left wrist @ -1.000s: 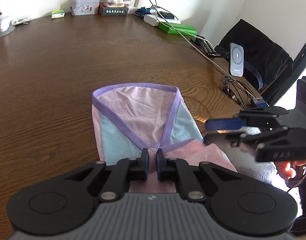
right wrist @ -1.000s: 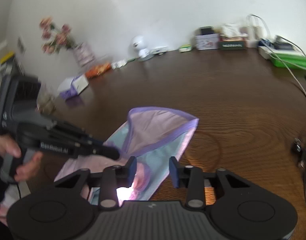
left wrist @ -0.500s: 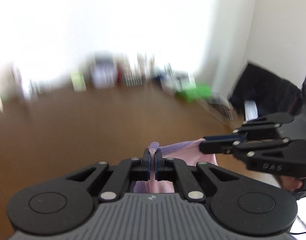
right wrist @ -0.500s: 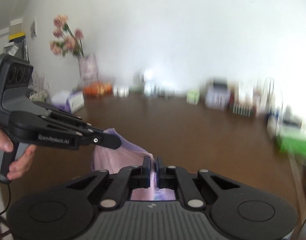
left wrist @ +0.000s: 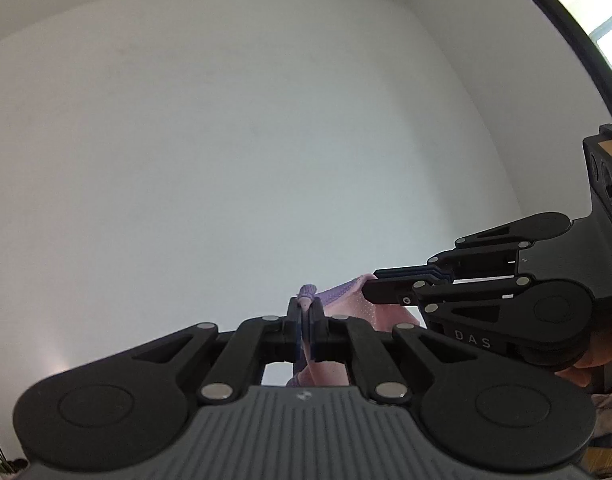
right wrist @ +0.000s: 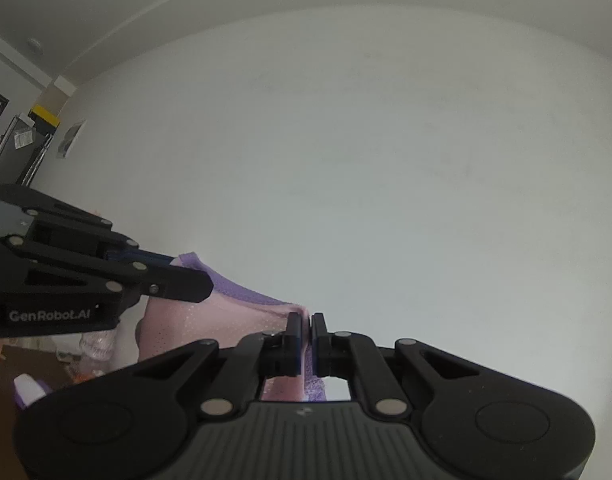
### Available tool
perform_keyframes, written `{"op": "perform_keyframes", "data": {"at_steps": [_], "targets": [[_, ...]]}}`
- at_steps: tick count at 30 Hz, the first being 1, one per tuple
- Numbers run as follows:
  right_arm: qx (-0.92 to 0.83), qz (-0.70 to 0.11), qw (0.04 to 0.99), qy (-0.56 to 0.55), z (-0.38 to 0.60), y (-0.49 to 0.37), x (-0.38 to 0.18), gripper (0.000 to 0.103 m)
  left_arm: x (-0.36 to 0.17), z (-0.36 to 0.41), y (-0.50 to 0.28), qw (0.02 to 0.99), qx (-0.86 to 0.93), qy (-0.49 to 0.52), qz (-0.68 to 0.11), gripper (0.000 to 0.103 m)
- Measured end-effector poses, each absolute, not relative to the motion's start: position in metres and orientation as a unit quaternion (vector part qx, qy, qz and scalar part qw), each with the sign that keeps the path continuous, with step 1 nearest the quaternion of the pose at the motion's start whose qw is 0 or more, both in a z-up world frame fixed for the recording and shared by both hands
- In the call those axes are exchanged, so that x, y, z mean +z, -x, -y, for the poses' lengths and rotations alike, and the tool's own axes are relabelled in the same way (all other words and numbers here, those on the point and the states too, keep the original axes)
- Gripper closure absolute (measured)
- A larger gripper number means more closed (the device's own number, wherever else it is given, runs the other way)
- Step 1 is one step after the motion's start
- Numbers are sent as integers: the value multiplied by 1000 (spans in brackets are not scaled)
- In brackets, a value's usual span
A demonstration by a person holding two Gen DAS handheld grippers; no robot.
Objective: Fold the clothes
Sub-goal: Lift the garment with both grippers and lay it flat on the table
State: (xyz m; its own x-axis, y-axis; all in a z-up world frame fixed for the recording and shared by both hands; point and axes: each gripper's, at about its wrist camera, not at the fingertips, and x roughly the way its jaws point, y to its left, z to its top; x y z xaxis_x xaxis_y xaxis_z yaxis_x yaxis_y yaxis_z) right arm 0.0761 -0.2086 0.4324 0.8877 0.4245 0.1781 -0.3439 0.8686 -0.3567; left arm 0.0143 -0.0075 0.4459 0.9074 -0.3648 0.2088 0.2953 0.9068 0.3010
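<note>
A small pink garment with purple trim (left wrist: 358, 304) hangs in the air between my two grippers, stretched along its top edge. My left gripper (left wrist: 305, 312) is shut on one corner of it. My right gripper (right wrist: 305, 326) is shut on the other corner; the cloth (right wrist: 226, 320) runs from it leftward to the left gripper (right wrist: 182, 276). In the left wrist view the right gripper (left wrist: 382, 284) comes in from the right, shut on the cloth. Both cameras point up at a white wall; the table is out of view.
A white wall (left wrist: 266, 140) fills both views. At the lower left of the right wrist view are a strip of brown table (right wrist: 2, 404), a white and purple box (right wrist: 28, 390) and clutter. A dark window frame (left wrist: 578, 32) is at upper right.
Both grippers shut on the garment's corners and lifted it off the table. The cameras tilted up from the tabletop to the wall.
</note>
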Motion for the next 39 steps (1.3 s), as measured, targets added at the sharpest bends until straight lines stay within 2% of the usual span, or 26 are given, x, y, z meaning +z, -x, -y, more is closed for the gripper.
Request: {"op": "perform_keyframes", "data": {"at_steps": [3, 5, 7, 9, 13, 16, 18, 20, 21, 23, 24, 25, 27, 31, 35, 39], "targets": [[196, 149, 953, 176, 211, -47, 453, 99, 459, 3, 18, 963, -175, -120, 167, 99], [205, 137, 951, 186, 215, -32, 453, 99, 452, 3, 30, 965, -174, -116, 160, 99], [219, 108, 951, 188, 220, -22, 439, 99, 423, 4, 31, 970, -181, -109, 120, 99], [233, 61, 952, 189, 224, -20, 406, 99, 372, 8, 24, 974, -192, -107, 54, 99], [272, -86, 942, 175, 229, -17, 273, 99, 226, 11, 17, 965, -219, -76, -121, 99], [292, -204, 922, 153, 228, -1, 152, 99, 120, -4, 22, 945, -224, 28, -238, 100], [297, -264, 909, 126, 229, 18, 92, 99, 77, -21, 28, 928, -208, 83, -297, 99], [307, -288, 901, 106, 236, 36, 59, 99, 62, -41, 39, 919, -200, 117, -318, 99], [317, -282, 900, 97, 241, 44, 57, 98, 62, -47, 45, 915, -203, 129, -325, 95], [337, -271, 898, 79, 251, 59, 53, 91, 68, -50, 57, 910, -228, 112, -328, 76], [347, -265, 897, 72, 257, 65, 52, 74, 74, -55, 64, 909, -241, 96, -327, 50], [354, -260, 896, 71, 267, 66, 53, 51, 82, -58, 69, 908, -251, 86, -326, 38], [348, -249, 901, 69, 279, 64, 58, 41, 90, -60, 74, 900, -269, 87, -332, 36], [361, -253, 897, 40, 292, 34, 67, 41, 96, -71, 51, 904, -241, 137, -325, 26], [320, -291, 902, -12, 285, -8, 61, 41, 84, -65, -2, 924, -158, 134, -323, 26], [281, -313, 907, 11, 249, -41, 47, 51, 74, -42, -39, 921, -144, 111, -345, 26]]}}
